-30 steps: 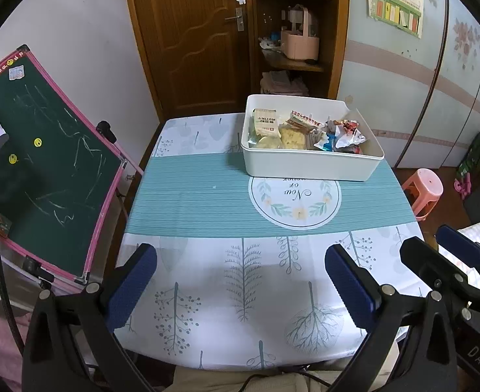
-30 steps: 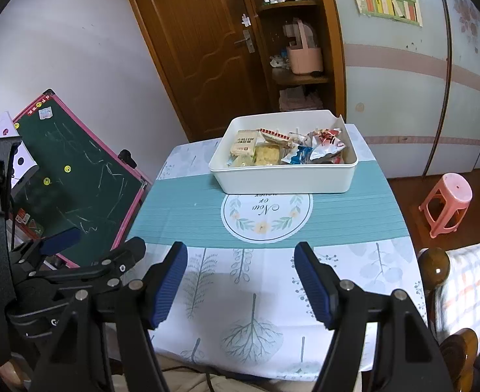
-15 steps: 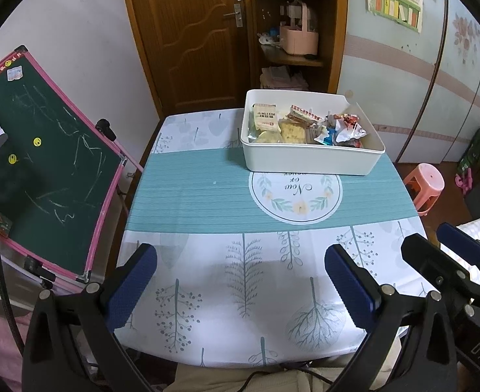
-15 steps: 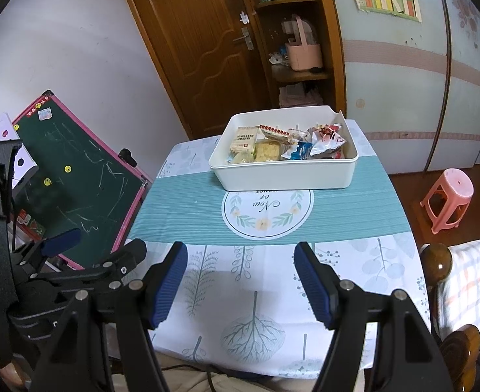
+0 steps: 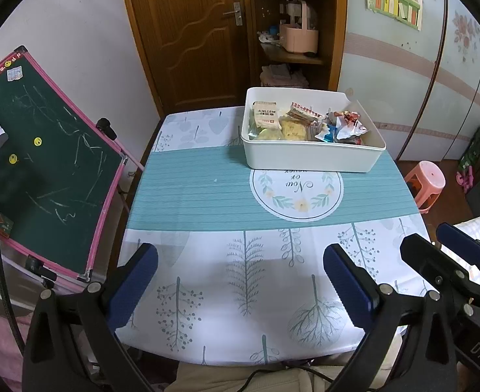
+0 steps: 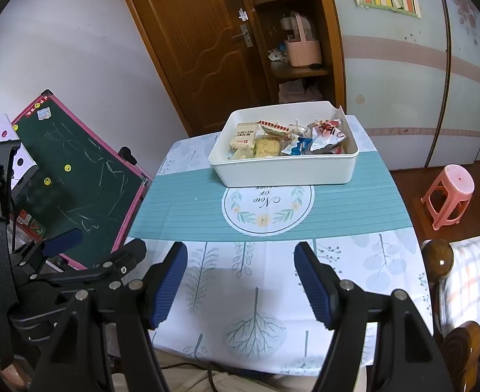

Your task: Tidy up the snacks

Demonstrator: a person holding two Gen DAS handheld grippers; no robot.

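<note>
White bin [image 5: 311, 156] [image 6: 285, 171] of snacks [image 5: 305, 122] [image 6: 285, 138] on the tabletop [image 5: 190, 196] [image 6: 187, 202], toward the far edge and right of the middle, its near wall just over the round emblem [image 5: 296, 192] [image 6: 268, 207] printed on the teal band. Wrapped packets heaped inside: pale ones at the left, crumpled red, white and blue ones at the right. Left gripper [image 5: 240, 289] over the near edge, jaws spread wide, nothing between them. Right gripper [image 6: 241, 284] also over the near edge, just beside the left one, jaws wide apart and empty. Both well apart from the bin. Green chalkboard [image 5: 40, 170] [image 6: 79, 189] leaning beyond the left edge; pink stool [image 5: 424, 183] [image 6: 449, 192] on the floor past the right edge.
</note>
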